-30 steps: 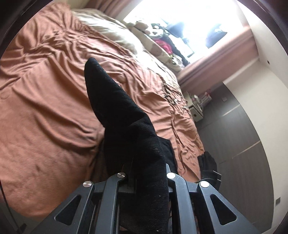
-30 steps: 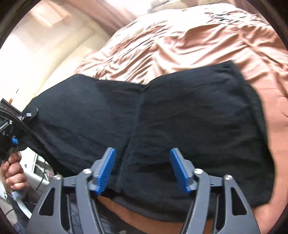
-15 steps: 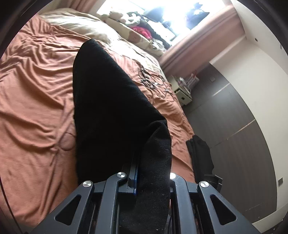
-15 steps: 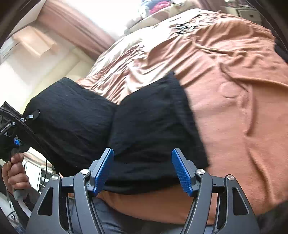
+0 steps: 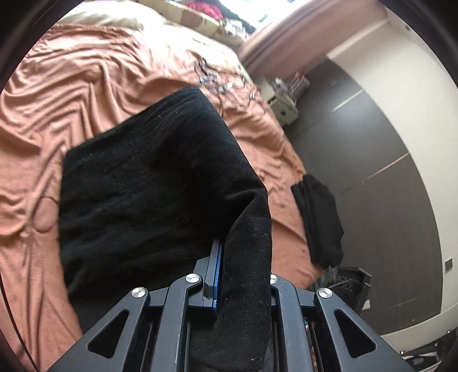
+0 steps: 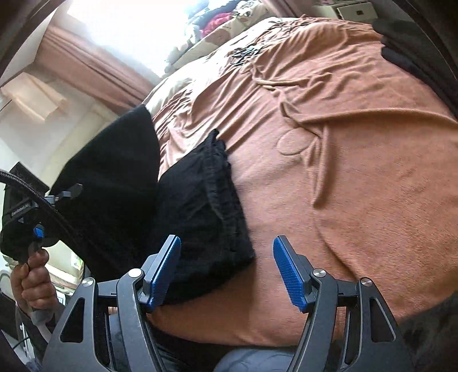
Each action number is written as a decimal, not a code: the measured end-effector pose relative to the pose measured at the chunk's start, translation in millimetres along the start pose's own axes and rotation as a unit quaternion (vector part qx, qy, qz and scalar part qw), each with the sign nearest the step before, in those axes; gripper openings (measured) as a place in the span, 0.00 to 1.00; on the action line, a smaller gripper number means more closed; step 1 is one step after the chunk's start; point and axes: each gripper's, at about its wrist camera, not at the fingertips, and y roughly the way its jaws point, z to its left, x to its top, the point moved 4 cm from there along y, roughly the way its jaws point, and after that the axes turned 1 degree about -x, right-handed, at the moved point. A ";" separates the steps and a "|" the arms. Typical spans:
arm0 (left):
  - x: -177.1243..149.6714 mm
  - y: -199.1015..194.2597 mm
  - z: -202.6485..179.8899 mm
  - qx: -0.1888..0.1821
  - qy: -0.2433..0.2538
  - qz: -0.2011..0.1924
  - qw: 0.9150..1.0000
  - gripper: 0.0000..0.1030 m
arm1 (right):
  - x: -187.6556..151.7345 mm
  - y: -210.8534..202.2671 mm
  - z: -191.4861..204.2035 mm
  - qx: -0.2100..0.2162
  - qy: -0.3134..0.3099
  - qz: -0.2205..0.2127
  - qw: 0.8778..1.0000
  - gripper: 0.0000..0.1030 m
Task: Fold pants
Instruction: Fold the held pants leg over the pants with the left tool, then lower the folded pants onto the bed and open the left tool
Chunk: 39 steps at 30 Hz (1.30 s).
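The black pants (image 5: 148, 186) lie partly on the orange-brown bed sheet (image 5: 71, 94), and one end is lifted. My left gripper (image 5: 229, 271) is shut on that lifted end; the cloth drapes over its right finger and hides it, leaving only one blue pad (image 5: 217, 274) in sight. In the right wrist view the pants (image 6: 200, 214) lie doubled at the left, their raised part going up to a hand (image 6: 31, 280) on the left gripper's handle. My right gripper (image 6: 227, 271) is open over the sheet, with the pants' edge by its left pad (image 6: 166, 271) and nothing gripped.
A second dark garment (image 5: 317, 220) lies at the bed's right edge. Pillows and clutter (image 5: 200, 11) sit at the head under a bright window. A white nightstand (image 5: 282, 100) and dark wardrobe doors (image 5: 386, 200) stand beside the bed. Bare sheet (image 6: 357, 186) spreads right of the pants.
The left gripper has carried the held end across the bed, and the pants now look wider and lower. The right gripper has swung right, so the pants sit at its left pad.
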 end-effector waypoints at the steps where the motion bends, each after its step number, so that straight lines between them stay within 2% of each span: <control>1: -0.2 9.7 -1.8 0.003 0.002 0.008 1.000 0.13 | -0.7 -0.9 -3.1 -0.002 0.004 0.000 1.000 0.64; 7: -1.9 41.0 -13.2 0.017 0.016 0.038 0.999 0.15 | -0.8 -1.2 -15.6 -0.005 0.023 0.001 1.000 0.64; 9: -3.5 45.4 -16.8 0.017 0.023 0.045 0.999 0.30 | -1.0 -3.5 -16.8 -0.004 0.023 0.000 1.000 0.64; 10: -4.8 45.3 -16.5 0.013 0.023 0.046 0.999 0.34 | -0.7 -5.8 -17.0 -0.003 0.024 -0.002 1.000 0.64; 12: -6.7 43.8 -18.6 -0.011 0.018 0.046 0.999 0.57 | 0.7 -6.0 -19.1 0.002 0.027 -0.003 1.000 0.64; 14: -7.7 39.8 -18.0 -0.023 0.013 0.042 0.999 0.72 | 1.3 -8.4 -18.6 0.009 0.027 -0.004 1.000 0.64; 18: -5.4 25.1 -8.5 -0.008 0.017 0.027 0.999 0.73 | 2.3 -6.9 -16.8 0.023 0.026 -0.004 0.999 0.64; 26: -6.9 -7.9 46.3 0.041 -0.008 0.005 0.999 0.73 | 1.9 14.2 -2.5 0.047 0.012 0.012 0.999 0.64; 33: -11.6 -34.3 97.9 0.069 -0.040 -0.015 0.997 0.73 | 6.0 43.5 2.4 0.034 -0.002 0.036 0.999 0.36; 39: -24.5 -32.6 134.8 0.079 -0.068 -0.006 0.995 0.73 | 12.6 63.6 11.2 0.020 -0.021 0.047 0.998 0.21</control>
